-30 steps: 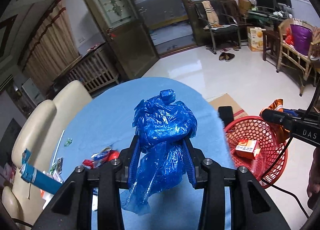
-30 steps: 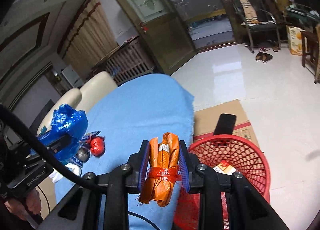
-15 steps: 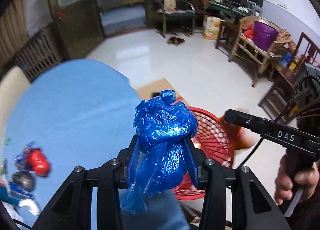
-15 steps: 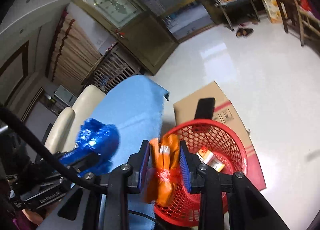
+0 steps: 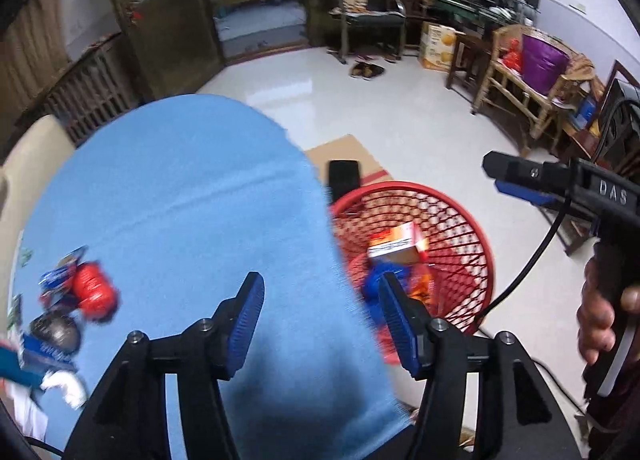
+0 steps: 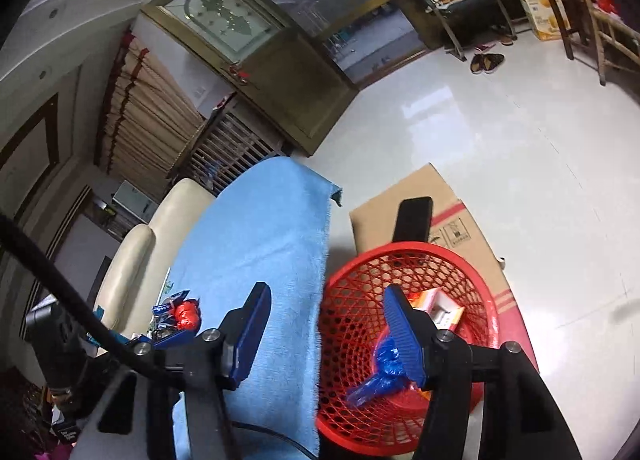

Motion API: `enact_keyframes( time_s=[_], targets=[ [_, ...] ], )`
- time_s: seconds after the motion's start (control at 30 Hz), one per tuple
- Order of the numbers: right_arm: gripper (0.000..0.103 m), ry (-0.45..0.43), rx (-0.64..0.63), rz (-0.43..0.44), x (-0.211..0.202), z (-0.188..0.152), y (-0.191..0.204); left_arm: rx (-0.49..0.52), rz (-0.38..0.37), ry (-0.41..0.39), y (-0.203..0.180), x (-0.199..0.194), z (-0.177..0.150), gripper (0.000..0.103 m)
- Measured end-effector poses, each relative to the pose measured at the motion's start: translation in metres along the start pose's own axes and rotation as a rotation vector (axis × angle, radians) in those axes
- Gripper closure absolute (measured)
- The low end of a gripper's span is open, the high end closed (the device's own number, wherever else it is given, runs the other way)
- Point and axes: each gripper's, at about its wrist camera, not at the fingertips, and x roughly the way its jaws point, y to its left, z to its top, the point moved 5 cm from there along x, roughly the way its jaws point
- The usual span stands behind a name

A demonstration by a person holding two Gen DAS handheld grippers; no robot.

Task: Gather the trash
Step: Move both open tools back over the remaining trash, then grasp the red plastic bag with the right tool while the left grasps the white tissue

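The red mesh basket (image 5: 460, 215) (image 6: 400, 250) stands on the floor against the edge of the blue-clothed table (image 5: 180, 199). Inside it lie a crumpled blue plastic bag (image 6: 380, 376) (image 5: 376, 280), an orange wrapper (image 5: 420, 284) and a small orange-and-white box (image 5: 396, 244) (image 6: 440, 308). My left gripper (image 5: 320, 284) hangs over the table's edge beside the basket; its jaws are opening and hold nothing. My right gripper (image 6: 328, 294) is above the basket's near rim, its jaws also opening and empty. It shows in the left wrist view as a black bar (image 5: 494, 177) held by a hand (image 5: 600, 320).
More trash lies at the table's left end: a red crumpled ball (image 5: 94, 296) (image 6: 186, 314), wrappers and a dark round piece (image 5: 56, 332). A flat cardboard box (image 6: 420, 195) with a black slab (image 6: 414, 219) on it lies behind the basket. A cream chair (image 6: 132, 256) flanks the table.
Both grippers have opened. The blue bag has left the left gripper and the orange wrapper the right; both now lie in the red basket. The left gripper has swung right, then tipped downward.
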Motion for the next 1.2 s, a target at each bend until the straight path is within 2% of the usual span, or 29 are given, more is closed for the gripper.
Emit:
enact_keyframes(
  time_s=[0.27,0.37,0.5,0.63,0.77,0.87,1.07,1.2],
  targets=[
    [0.040,0.066,-0.097,0.037,0.029,-0.013,0.057,-0.131,0.146,-0.031,0.083,-0.038,-0.043,0.039],
    [0.040,0.102,-0.149,0.052,0.044,-0.023,0.085,-0.224,0.200,-0.049,0.127,-0.053,-0.064,0.038],
    [0.040,0.167,-0.229,0.075,0.071,-0.039,0.127,-0.373,0.313,-0.079,0.201,-0.077,-0.102,0.034],
    [0.040,0.234,-0.314,0.101,0.102,-0.059,0.169,-0.515,0.391,-0.076,0.264,-0.087,-0.142,0.033],
    [0.040,0.311,-0.417,0.121,0.144,-0.086,0.211,-0.672,0.371,-0.049,0.307,-0.084,-0.182,0.033],
    [0.040,0.379,-0.479,0.123,0.185,-0.106,0.237,-0.720,0.340,-0.030,0.318,-0.075,-0.198,0.033],
    [0.040,0.417,-0.548,0.116,0.252,-0.119,0.273,-0.753,0.219,-0.037,0.319,-0.051,-0.186,0.033],
    [0.040,0.422,-0.569,0.113,0.288,-0.119,0.289,-0.765,0.176,-0.018,0.321,-0.021,-0.170,0.033]
  ],
)
